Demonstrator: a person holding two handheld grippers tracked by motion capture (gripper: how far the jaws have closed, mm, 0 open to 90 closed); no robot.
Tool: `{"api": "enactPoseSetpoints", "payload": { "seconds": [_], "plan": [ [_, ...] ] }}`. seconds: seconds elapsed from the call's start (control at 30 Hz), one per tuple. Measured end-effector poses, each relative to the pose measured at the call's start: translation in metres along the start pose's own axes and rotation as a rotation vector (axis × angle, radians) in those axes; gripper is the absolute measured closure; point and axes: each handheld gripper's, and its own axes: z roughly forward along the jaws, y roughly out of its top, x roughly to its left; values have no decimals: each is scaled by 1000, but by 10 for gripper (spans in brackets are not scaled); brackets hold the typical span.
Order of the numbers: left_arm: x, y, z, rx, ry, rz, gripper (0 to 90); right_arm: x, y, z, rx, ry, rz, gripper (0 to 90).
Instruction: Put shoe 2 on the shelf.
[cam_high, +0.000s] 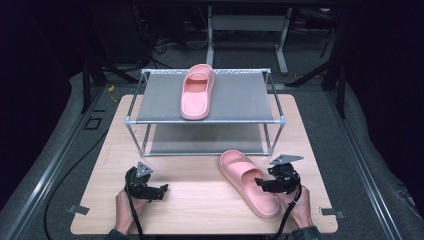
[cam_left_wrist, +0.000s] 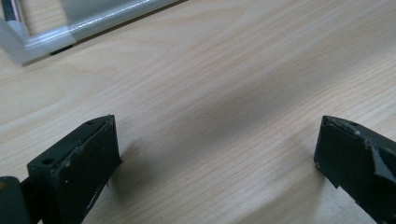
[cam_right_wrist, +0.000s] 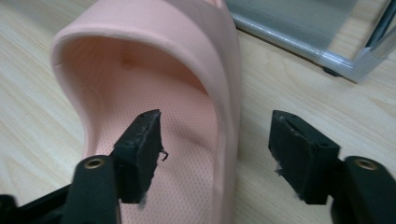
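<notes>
A pink slipper (cam_high: 246, 181) lies on the wooden table (cam_high: 200, 212) in front of the rack, its toe toward the rack. My right gripper (cam_high: 259, 184) reaches it from the right. In the right gripper view the jaws straddle the side wall of the slipper (cam_right_wrist: 154, 70): one fingertip (cam_right_wrist: 140, 149) is inside over the footbed, the other outside over the table. Gaps show on both sides, so the right gripper (cam_right_wrist: 217, 137) is open. A second pink slipper (cam_high: 196, 92) rests on the rack's top shelf. My left gripper (cam_high: 162, 191) (cam_left_wrist: 217, 135) hangs open over bare wood at the front left.
A two-tier metal rack (cam_high: 205, 120) with grey fabric shelves stands at the back of the table; its lower shelf (cam_high: 205, 140) holds nothing. A corner of the rack's tube frame (cam_left_wrist: 42, 39) shows in the left gripper view. Dark floor and cables surround the table.
</notes>
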Motion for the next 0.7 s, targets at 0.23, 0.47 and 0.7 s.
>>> {"api": "enactPoseSetpoints", "payload": {
  "seconds": [0.23,0.47,0.7],
  "plan": [
    [-1,-1,1,-15,-1,0,0,-4,8,13,21,13,11,520],
    [0,-1,1,-12,-15,13,0,-5,13,23,12,29,10,641],
    [-1,-1,1,-12,-18,16,0,-4,14,24,2,6,1,715]
  ]
}}
